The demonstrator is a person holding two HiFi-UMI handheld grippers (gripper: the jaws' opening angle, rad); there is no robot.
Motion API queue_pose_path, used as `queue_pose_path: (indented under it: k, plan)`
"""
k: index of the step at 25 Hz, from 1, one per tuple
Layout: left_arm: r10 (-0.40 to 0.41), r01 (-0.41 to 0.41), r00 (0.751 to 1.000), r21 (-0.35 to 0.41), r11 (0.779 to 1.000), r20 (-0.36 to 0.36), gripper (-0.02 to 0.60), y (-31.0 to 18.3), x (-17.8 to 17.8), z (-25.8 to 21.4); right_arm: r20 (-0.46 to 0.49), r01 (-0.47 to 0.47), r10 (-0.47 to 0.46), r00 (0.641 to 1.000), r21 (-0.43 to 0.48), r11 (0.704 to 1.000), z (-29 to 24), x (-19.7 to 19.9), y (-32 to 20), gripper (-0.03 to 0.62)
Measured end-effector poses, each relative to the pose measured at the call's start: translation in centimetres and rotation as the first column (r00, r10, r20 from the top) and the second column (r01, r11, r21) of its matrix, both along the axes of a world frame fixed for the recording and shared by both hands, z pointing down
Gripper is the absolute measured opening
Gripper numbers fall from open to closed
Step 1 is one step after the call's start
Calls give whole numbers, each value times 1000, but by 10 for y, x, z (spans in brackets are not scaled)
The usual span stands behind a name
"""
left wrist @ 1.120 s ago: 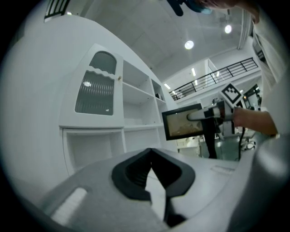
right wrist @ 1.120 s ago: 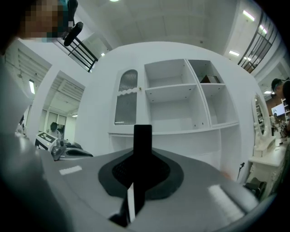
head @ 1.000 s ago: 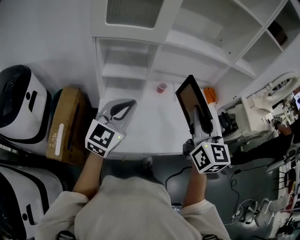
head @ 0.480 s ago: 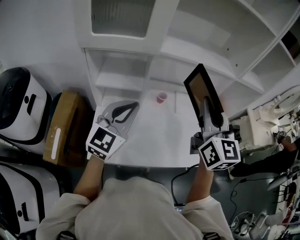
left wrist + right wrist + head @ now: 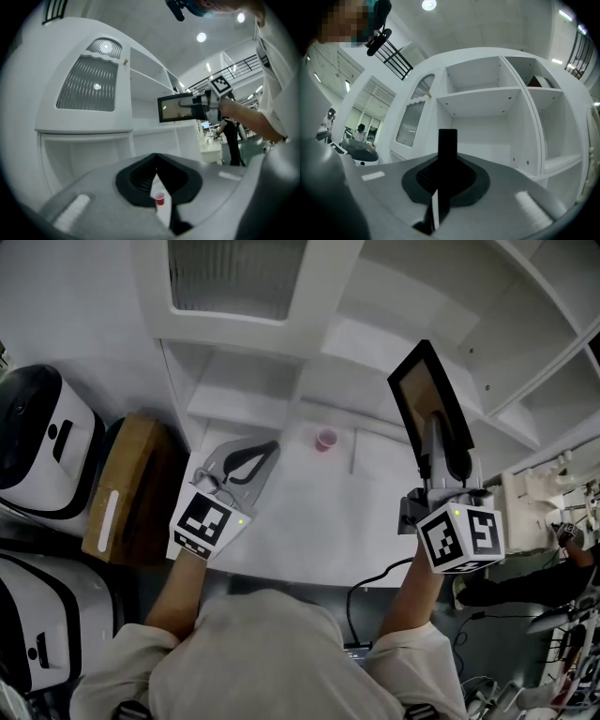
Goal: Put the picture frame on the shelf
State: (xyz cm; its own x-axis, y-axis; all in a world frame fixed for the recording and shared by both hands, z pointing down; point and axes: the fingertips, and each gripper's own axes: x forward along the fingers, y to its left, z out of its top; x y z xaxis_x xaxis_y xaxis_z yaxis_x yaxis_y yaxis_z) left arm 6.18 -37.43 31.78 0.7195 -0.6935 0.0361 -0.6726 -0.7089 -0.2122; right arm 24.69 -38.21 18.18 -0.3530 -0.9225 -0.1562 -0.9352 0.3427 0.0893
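The picture frame [image 5: 427, 395] is black-edged with a brownish picture. It stands on edge in the air, with my right gripper [image 5: 441, 442] shut on its lower part, in front of the white shelf unit [image 5: 394, 343]. The right gripper view shows the frame [image 5: 447, 154] as a dark upright bar between the jaws, with open shelf compartments [image 5: 483, 93] behind it. My left gripper [image 5: 253, 454] hovers low over the white table [image 5: 309, 512], shut and empty. From the left gripper view the frame [image 5: 180, 107] is seen held up at the right.
A small pink cup [image 5: 325, 438] stands on the table near the shelf's foot. A cabinet door with ribbed glass [image 5: 234, 277] is at the upper left. A cardboard box [image 5: 127, 488] and white-and-black appliances [image 5: 37, 437] sit left of the table. A cable [image 5: 370, 582] hangs below the front edge.
My right gripper has carried the frame upward and to the right, closer to the shelf compartments. The left gripper has stayed about where it was.
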Motion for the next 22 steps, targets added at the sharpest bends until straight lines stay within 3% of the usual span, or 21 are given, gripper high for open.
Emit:
queue_pose_path:
  k: [22]
  plan:
    - [-68,68,998,-30,997,3,2,-34,-6,6,-90,128,-135,987,-79,989,-5,-19,-94,14]
